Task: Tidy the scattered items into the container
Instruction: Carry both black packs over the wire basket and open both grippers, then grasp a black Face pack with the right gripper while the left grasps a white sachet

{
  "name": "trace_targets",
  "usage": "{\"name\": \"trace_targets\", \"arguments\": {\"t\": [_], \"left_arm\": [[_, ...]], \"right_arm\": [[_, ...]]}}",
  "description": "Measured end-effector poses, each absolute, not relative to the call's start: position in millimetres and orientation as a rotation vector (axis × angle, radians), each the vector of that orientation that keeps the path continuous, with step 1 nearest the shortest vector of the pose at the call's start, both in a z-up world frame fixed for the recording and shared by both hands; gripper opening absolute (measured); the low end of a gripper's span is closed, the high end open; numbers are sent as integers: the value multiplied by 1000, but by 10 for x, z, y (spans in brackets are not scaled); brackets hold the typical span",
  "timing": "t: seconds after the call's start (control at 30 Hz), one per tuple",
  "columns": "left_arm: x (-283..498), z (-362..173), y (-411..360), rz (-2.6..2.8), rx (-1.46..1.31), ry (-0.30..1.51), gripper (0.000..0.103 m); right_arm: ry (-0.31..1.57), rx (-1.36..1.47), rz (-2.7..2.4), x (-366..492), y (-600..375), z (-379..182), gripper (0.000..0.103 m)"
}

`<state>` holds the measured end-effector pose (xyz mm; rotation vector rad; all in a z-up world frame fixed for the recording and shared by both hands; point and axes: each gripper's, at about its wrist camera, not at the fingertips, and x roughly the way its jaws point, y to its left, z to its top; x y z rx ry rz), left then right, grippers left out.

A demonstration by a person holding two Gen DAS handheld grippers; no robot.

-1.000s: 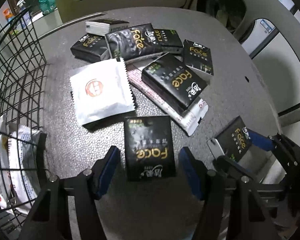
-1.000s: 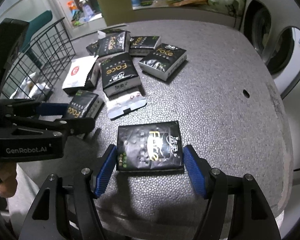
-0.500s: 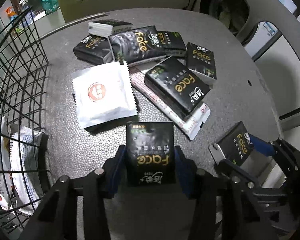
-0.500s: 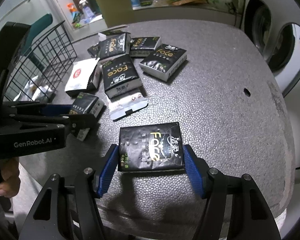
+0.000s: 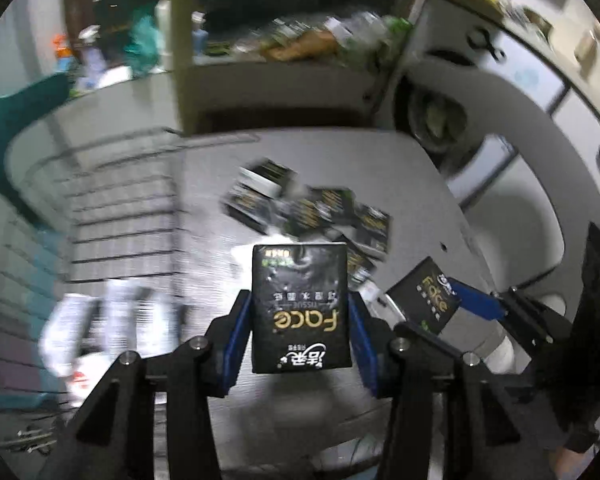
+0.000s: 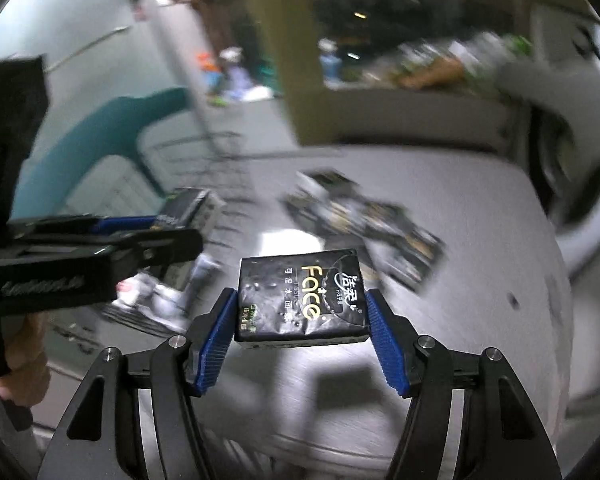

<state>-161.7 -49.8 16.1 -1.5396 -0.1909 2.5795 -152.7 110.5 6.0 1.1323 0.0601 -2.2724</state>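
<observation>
Both tissue packs, now lifted off the table, are clamped: left gripper pack lengthwise, right gripper pack crosswise.

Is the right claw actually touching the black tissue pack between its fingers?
Touching. The right wrist view shows both blue pads of the right claw pressed against the sides of the black tissue pack, held above the table.

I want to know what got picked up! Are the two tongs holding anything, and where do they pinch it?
Yes. The left tongs pinch a black tissue pack by its long sides. The right tongs pinch another black tissue pack by its short ends.
</observation>
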Motion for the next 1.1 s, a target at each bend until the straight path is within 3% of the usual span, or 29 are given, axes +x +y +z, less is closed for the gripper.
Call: {"name": "trace_targets", "arguments": {"t": [0.17,0.43,0.67,0.8,0.93,1.1], "left_arm": [[-1594,199,-1232,2677,-1634,-223,52],[-1360,-238,-1962,2649,-1816,-402,52],[-1330,-294,-2091,2649,-1838,-462,52],[-1332,-329,-2094,2662,-1889,-406,52],[-1294,-197,-2045,2683,-1814,-416,66],[-1317,-87,-1849,2661,-1742,-444,66]], "right_arm": [[184,1035,-2148,-1344,247,238,64],[337,1056,-2053,-1199,-591,-84,64],[332,1080,-2032,-1287,-701,-193,64],[332,1063,-2059,-1308,-665,-171,64],[297,1053,-2095,-1344,-439,-64,64],[243,1057,-2214,-1521,132,87,64]]}}
